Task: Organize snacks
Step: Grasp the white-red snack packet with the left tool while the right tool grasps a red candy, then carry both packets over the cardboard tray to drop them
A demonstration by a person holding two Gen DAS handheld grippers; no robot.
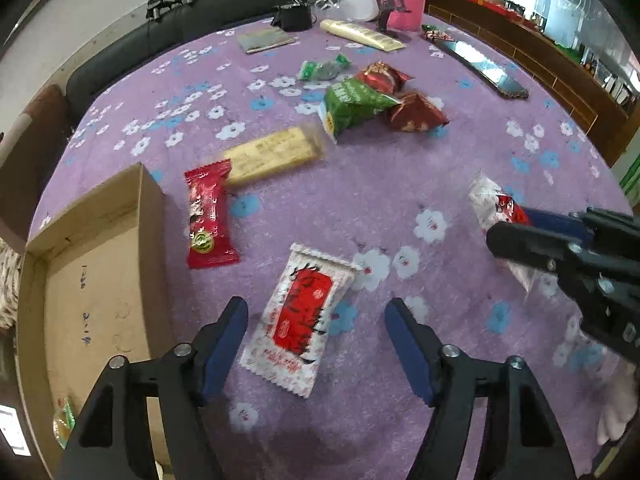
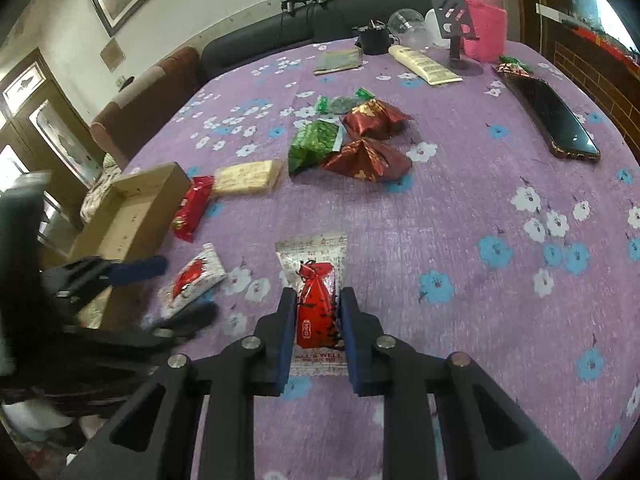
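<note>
The right claw (image 2: pixel 318 312) pinches a white-and-red packet (image 2: pixel 316 280), probably bound for the box (image 2: pixel 132 216) to its left. The left claw (image 1: pixel 316 344) is spread around a matching packet (image 1: pixel 298 324), ready to close.

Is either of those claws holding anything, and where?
The right gripper pinches a white-and-red snack packet across its middle, jaws on its long sides. The left gripper holds nothing.
</note>
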